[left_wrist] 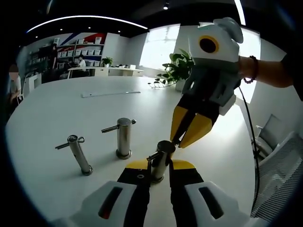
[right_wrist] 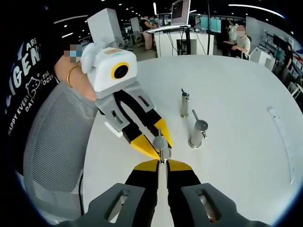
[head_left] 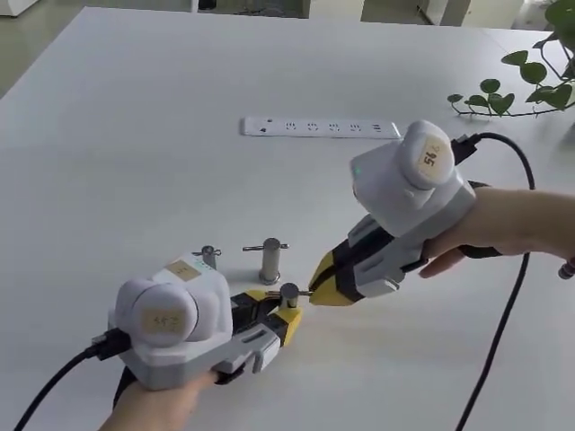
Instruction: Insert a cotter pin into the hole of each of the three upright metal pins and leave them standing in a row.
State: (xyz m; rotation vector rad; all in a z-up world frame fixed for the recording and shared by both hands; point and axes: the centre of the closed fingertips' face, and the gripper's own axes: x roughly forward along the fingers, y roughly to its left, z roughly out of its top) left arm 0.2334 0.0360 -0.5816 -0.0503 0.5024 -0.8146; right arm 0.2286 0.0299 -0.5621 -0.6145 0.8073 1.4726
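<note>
Three polished cylindrical steel pins (head_left: 270,262) upright on smooth white table (head_left: 135,135). Left gripper (left_wrist: 159,165) clamped around nearest pin (left_wrist: 161,158), low on shaft. Right gripper (right_wrist: 162,163), yellow tips narrowed, pinching thin wire cotter pin (left_wrist: 152,156) at its head.

Three metal pins stood on the table (head_left: 135,135): the far pin (head_left: 208,256) leftmost, the middle pin (head_left: 270,260) just right of it, the near pin (head_left: 288,295) further right and closer to the person. The left gripper (head_left: 281,316) straddled the near pin from the front. The right gripper (head_left: 314,290) met the cotter pin (right_wrist: 162,152) at its top from the right. Behind them lay a power strip (head_left: 321,127), with a plant (head_left: 526,85) at the table's far right.
</note>
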